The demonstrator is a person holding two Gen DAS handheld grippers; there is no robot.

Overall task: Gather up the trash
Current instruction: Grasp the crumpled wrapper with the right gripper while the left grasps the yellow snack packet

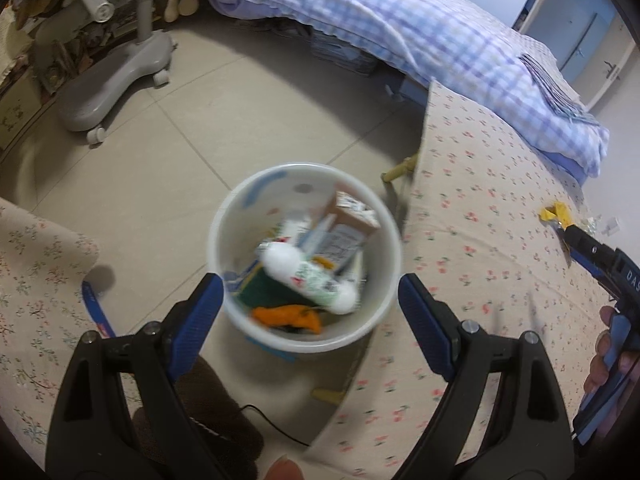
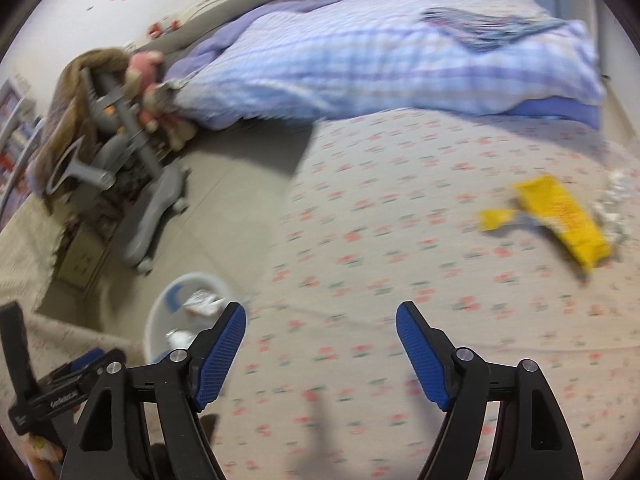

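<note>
While the white bin [image 1: 304, 336] on the tiled floor already holds a jumble of packets, a carton and something orange, more litter waits on the flower-print tablecloth [image 2: 400, 208]: one yellow wrapper [image 2: 560, 216], torn open with a flap hanging off its near end, and beside it a scatter of pale crumpled scraps [image 2: 616, 204] too blurred to count. The left gripper [image 1: 310, 300] hangs over the bin with its blue pads spread wide and nothing between them; the right gripper [image 2: 320, 344] points down at bare cloth well short of the wrapper, its jaws likewise parted and empty. No earlier picture shows how they came to stand so. The wrapper looks like thin foil or plastic film, so it is likely to be very light, limp and a little slick, apt to slide on the cloth or fold instead of lifting cleanly. The better hold is probably across the narrow width of the main body, near its middle, and not the loose flap, which could tear away. The pale scraps seem lighter yet and may need pinching one at a time. Counted in these views: one bin, one yellow wrapper, one cluster of scraps, two grippers. A grey wheeled chair [image 1: 116, 80] and a bed under a blue checked quilt [image 1: 420, 28] stand behind.
</note>
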